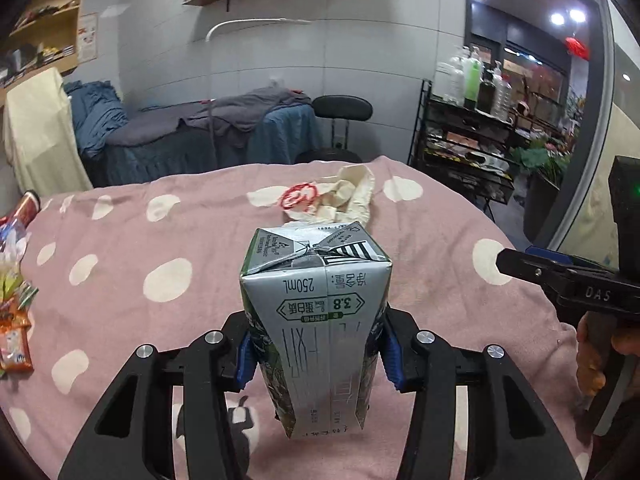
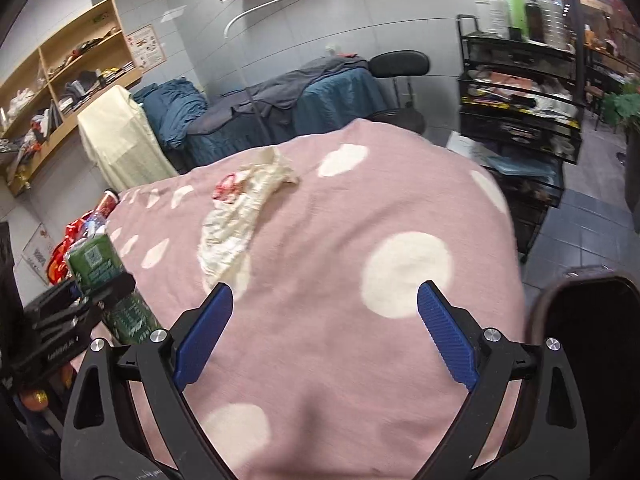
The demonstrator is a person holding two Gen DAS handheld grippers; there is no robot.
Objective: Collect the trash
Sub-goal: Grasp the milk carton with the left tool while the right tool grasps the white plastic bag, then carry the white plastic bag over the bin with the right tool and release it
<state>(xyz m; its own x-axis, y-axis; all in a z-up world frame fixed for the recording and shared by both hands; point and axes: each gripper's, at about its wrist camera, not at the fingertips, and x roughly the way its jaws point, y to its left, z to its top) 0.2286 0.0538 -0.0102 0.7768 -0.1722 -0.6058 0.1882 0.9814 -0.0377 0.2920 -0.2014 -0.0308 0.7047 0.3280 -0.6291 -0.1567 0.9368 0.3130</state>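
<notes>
A silver and green 250 mL milk carton [image 1: 316,320] is lifted above the pink spotted bed cover [image 1: 160,240], its folded end pointing away from the camera. My left gripper [image 1: 316,356] is shut on it, with the blue pads [image 1: 245,360] pressing both of its sides. In the right wrist view the same carton [image 2: 96,260] shows at the left edge, held in the left gripper [image 2: 92,296]. A crumpled white plastic bag with a red logo [image 1: 336,196] [image 2: 240,208] lies further back on the cover. My right gripper [image 2: 326,332] hangs open over the cover, nothing between its fingers.
Snack wrappers and a bottle [image 1: 16,320] are piled at the cover's left edge. A dark round container [image 2: 584,320] sits low on the right. Beyond the cover are a blue-draped bed [image 1: 200,132], a black stool [image 1: 340,108] and a black rack of bottles [image 1: 472,120].
</notes>
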